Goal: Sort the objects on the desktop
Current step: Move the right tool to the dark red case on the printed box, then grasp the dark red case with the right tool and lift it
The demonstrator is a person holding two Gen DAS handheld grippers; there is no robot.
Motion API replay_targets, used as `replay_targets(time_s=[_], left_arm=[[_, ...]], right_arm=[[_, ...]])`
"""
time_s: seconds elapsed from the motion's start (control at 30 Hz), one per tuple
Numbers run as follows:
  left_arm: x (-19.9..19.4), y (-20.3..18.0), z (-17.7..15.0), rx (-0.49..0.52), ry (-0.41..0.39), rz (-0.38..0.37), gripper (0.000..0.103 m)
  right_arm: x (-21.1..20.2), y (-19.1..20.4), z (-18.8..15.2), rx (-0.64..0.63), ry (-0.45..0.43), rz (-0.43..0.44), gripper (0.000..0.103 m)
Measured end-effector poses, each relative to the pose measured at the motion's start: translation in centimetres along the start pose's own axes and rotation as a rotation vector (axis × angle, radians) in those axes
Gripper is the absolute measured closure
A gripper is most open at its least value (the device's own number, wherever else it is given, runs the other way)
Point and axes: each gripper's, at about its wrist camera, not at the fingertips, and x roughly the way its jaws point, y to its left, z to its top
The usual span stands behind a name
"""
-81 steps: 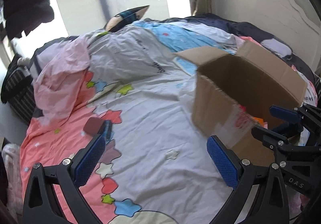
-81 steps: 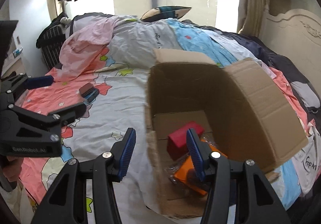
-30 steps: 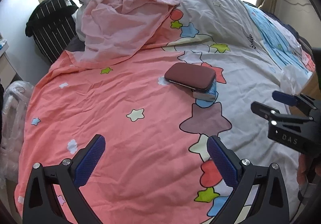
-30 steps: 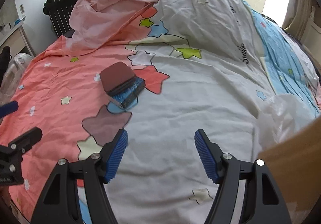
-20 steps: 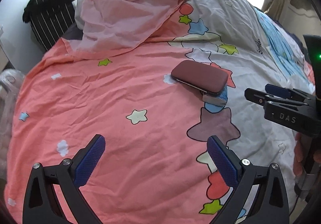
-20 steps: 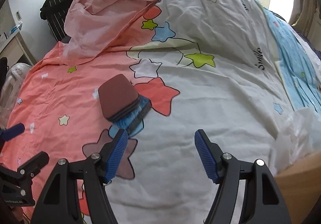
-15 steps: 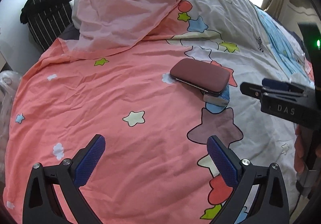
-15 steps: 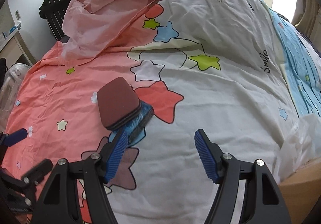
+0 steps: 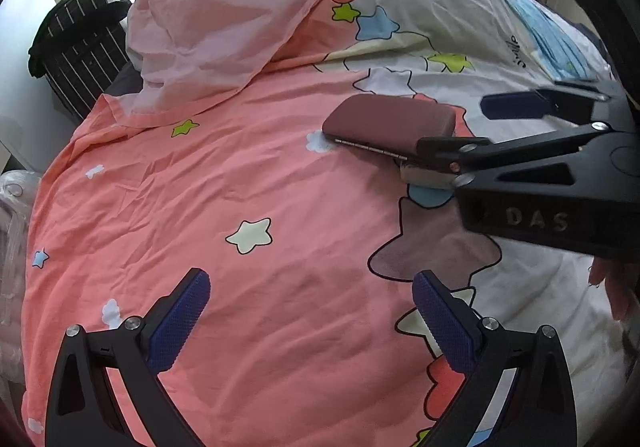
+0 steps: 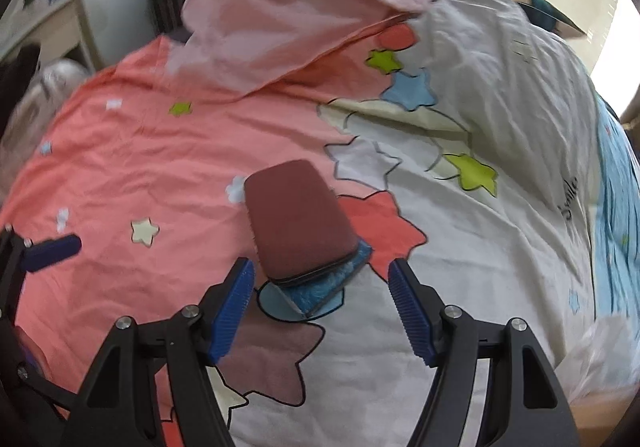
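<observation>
A maroon zip case [image 9: 390, 122] [image 10: 298, 221] lies on the star-print quilt, stacked on a flat blue-patterned item [image 10: 332, 283]. My right gripper [image 10: 320, 297] is open, its jaws on either side of the near end of the stack, just short of it. In the left wrist view the right gripper [image 9: 472, 127] reaches in from the right, level with the case. My left gripper [image 9: 310, 317] is open and empty, low over the pink part of the quilt, well short of the case.
The quilt [image 9: 240, 207] covers the bed, with a crumpled pink sheet [image 9: 240, 7] heaped at the back. A black striped bag [image 9: 80, 43] stands off the bed's far left. A sliver of cardboard box [image 10: 600, 407] shows at the bottom right.
Both grippers left the cardboard box and moved over to the quilt. The right gripper has closed in on the maroon case, which now sits between its open jaws. The left gripper barely shifted lately.
</observation>
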Motion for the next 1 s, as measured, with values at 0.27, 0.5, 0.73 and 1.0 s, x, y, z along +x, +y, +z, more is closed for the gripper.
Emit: replay_targets(time_s=[0.27,0.5,0.73,1.0], left_arm=[[0.2,1.0,0.0,-0.025,-0.007,-0.010,0.000],[1.0,2.1,0.0,-0.048,-0.004,0.000,0.000],[1.4,1.4,-0.2,-0.002,-0.028,0.018,0.000],[1.4,1.3,-0.2,0.011,-0.046,0.038,0.000]], right_arm=[[0.9,1.9,0.1,-0.137,0.038,-0.050,0.038],[2.0,2.6,0.3,-0.256,0.073,-0.102,0.038],[3.0,3.5,0.3,-0.370,0.087,-0.135,0.038],[3.4,3.9,0.6,-0.406,0.086,-0.156,0.038]])
